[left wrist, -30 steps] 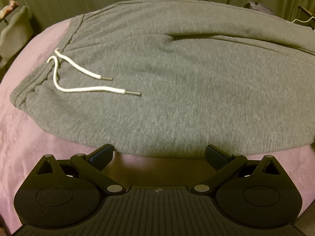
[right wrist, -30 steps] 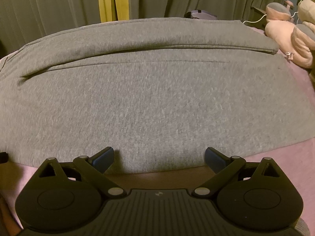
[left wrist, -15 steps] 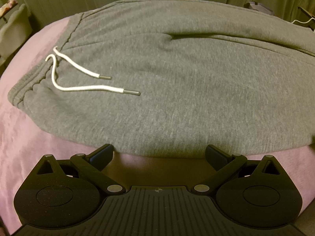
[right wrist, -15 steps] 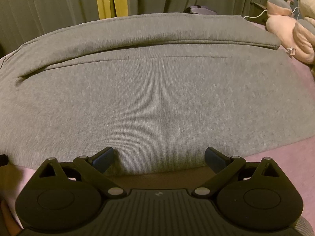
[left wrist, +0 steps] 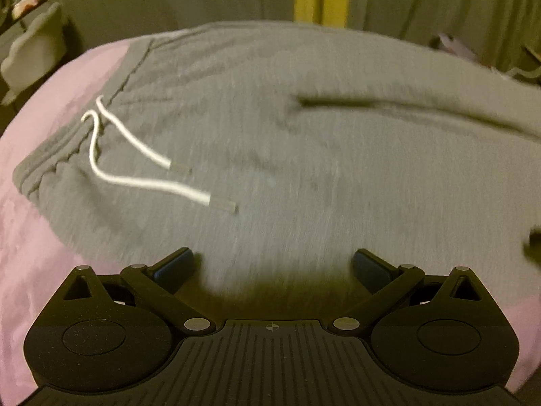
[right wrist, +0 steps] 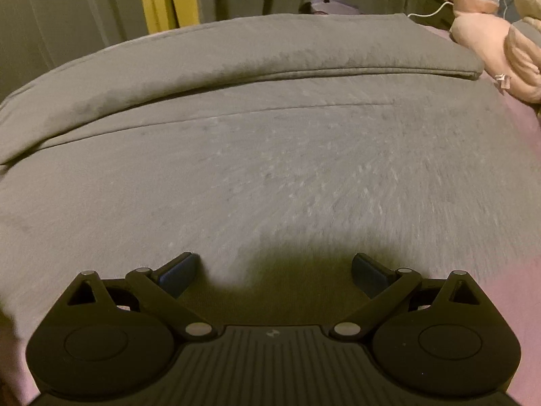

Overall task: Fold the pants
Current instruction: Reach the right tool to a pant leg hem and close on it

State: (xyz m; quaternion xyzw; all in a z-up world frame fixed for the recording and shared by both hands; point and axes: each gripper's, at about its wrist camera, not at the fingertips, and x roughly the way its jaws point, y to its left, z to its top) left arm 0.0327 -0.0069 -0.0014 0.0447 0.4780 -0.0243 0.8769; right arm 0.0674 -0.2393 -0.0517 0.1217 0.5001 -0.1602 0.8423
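Grey pants (left wrist: pixel 304 169) lie spread flat across a pink bed sheet (left wrist: pixel 40 237), waistband to the left and legs running off to the right. A white drawstring (left wrist: pixel 135 155) trails from the waistband over the front of the fabric, its two metal-tipped ends lying apart. The left gripper (left wrist: pixel 272 265) sits over the near edge of the pants below the drawstring, its jaws spread wide with cloth and shadow between them — nothing pinched. The right gripper (right wrist: pixel 274 270) is over the near part of the leg further right, likewise spread wide and holding nothing. In the right wrist view one leg lies folded over the other, its edge forming a long seam across the far side. Pink stuffed toys (right wrist: pixel 497 44) rest at the far right, and green curtains (right wrist: pixel 67 17) hang behind the bed.
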